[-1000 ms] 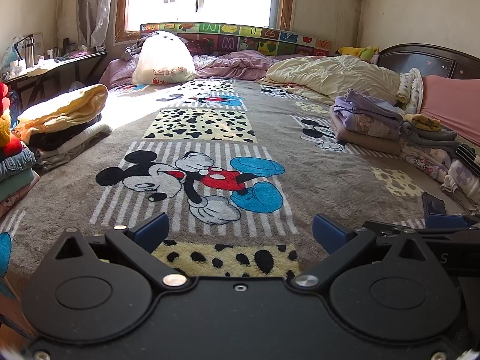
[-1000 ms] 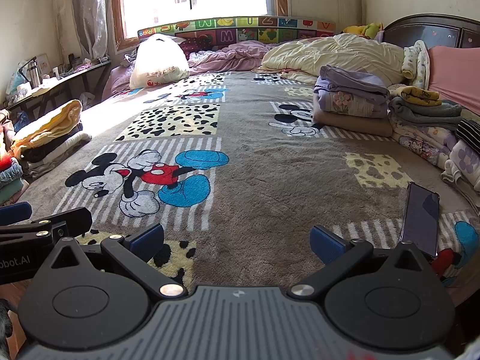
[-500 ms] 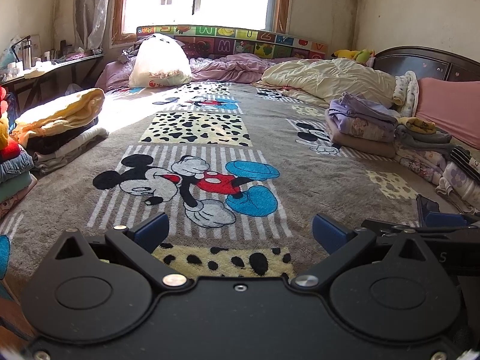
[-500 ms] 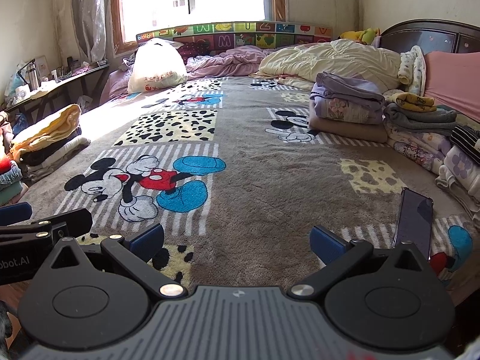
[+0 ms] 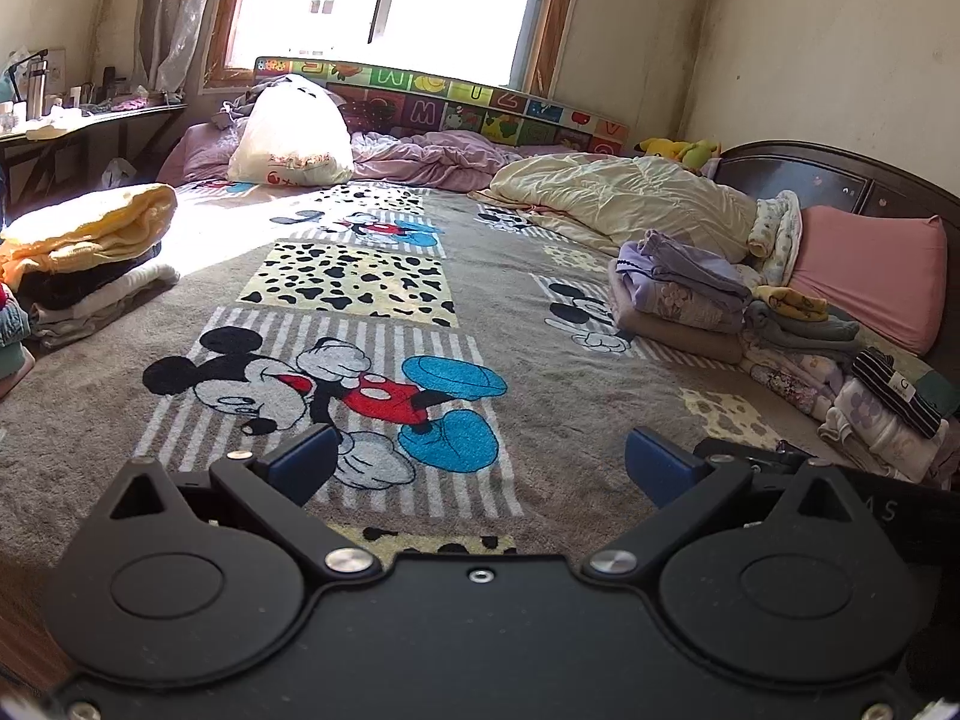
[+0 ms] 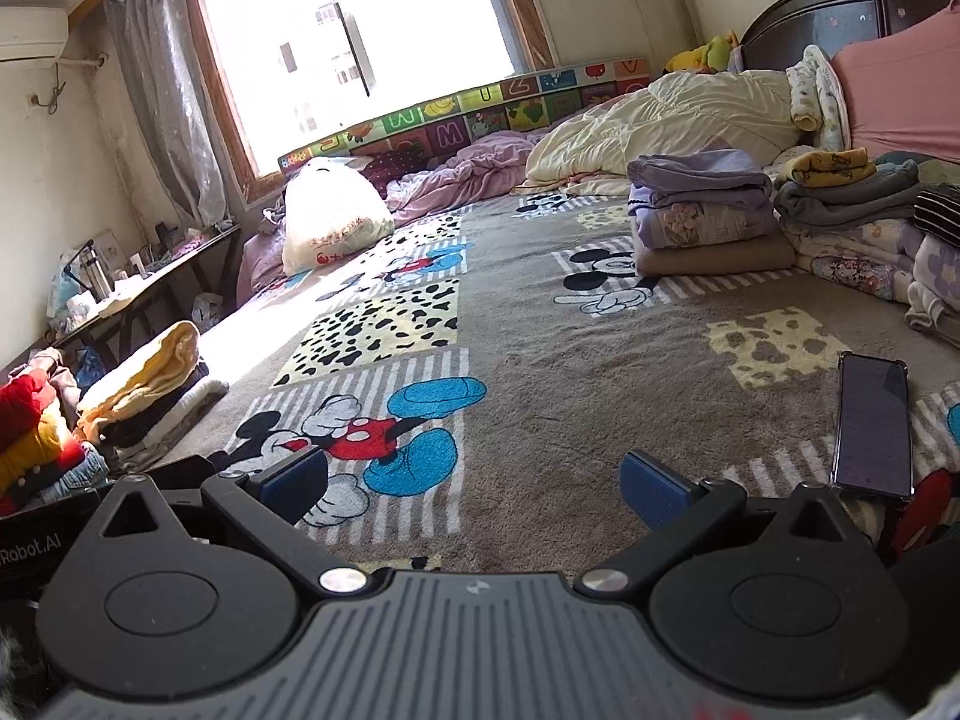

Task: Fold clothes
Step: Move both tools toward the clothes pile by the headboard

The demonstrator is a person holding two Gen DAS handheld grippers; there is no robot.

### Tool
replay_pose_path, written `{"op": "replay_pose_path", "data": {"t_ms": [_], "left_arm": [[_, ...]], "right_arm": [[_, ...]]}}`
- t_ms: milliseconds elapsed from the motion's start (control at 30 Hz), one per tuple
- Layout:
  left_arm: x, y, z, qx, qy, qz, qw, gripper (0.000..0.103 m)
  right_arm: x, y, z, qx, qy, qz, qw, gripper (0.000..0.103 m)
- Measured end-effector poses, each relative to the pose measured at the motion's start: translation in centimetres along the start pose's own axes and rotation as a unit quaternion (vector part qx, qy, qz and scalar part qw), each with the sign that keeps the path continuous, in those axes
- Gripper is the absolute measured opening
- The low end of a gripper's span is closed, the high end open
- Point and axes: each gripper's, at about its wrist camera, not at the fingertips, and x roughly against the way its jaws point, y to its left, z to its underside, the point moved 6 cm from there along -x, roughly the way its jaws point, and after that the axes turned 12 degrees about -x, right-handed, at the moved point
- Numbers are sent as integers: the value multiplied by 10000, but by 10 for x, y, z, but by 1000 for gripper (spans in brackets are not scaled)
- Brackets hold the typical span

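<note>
Both the left gripper point(image 5: 477, 459) and right gripper point(image 6: 474, 474), jaws wide and empty, have tilted upward, folded stacks point(image 6: 705, 222) sitting upper right, no garment between them.

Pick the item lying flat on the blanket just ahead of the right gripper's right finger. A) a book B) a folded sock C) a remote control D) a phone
D: a dark-screened phone lies flat on the grey cartoon blanket, beside the open, empty right gripper.

On the cartoon blanket point(image 6: 540, 360): one phone point(image 6: 873, 426), one white bag point(image 6: 327, 213), one cream quilt point(image 6: 666, 120), one pink pillow point(image 6: 900, 90).
</note>
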Motion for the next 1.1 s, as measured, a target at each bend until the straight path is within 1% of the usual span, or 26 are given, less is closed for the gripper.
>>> {"op": "replay_pose_path", "data": {"t_ms": [167,267,367,433,467,533,567,633,667,700,767,867,967,1033,1100], "left_arm": [[-11,-30,-22,-104,-256,515,9983,103],[-28,-56,-36,-385,-161,831,9957,103],[-49,-78,-51,-615,-9,1123,9918,103],[-63,-100,-63,-956,74,1355,9861,103],[-69,-113,-69,-1155,23,1428,9830,103],[-81,-138,-79,-1505,-9,1600,9756,103],[-88,-150,-85,-1620,-5,1727,9716,103],[-108,-178,-96,-1761,26,2048,9628,103],[-117,-193,-102,-1812,37,2163,9594,103],[-124,-210,-109,-1863,37,2256,9562,103],[-139,-242,-121,-1994,0,2464,9484,102],[-157,-288,-136,-2234,-71,2744,9353,102],[-178,-327,-147,-2380,-48,2953,9253,101],[-194,-349,-153,-2390,14,3096,9203,100],[-209,-373,-159,-2390,70,3207,9165,97]], "right_arm": [[-3,-38,-22,-479,-463,-20,9978,103],[-7,-70,-33,-892,-829,-62,9925,103],[-15,-111,-47,-1354,-1106,70,9846,103],[-20,-139,-57,-1659,-1289,157,9776,103],[-22,-153,-61,-1811,-1380,201,9735,103],[-27,-183,-71,-2135,-1600,343,9631,103],[-29,-201,-77,-2334,-1773,506,9547,103],[-35,-242,-90,-2775,-2109,762,9342,103],[-39,-259,-96,-2932,-2219,873,9258,103],[-41,-275,-100,-3069,-2314,990,9178,103],[-43,-301,-103,-3217,-2472,1169,9065,103],[-35,-333,-93,-3414,-2684,1456,8889,103],[-33,-358,-83,-3754,-2764,1566,8707,103],[-34,-369,-82,-3862,-2843,1632,8622,103],[-36,-376,-83,-3886,-2905,1708,8576,103]]}}
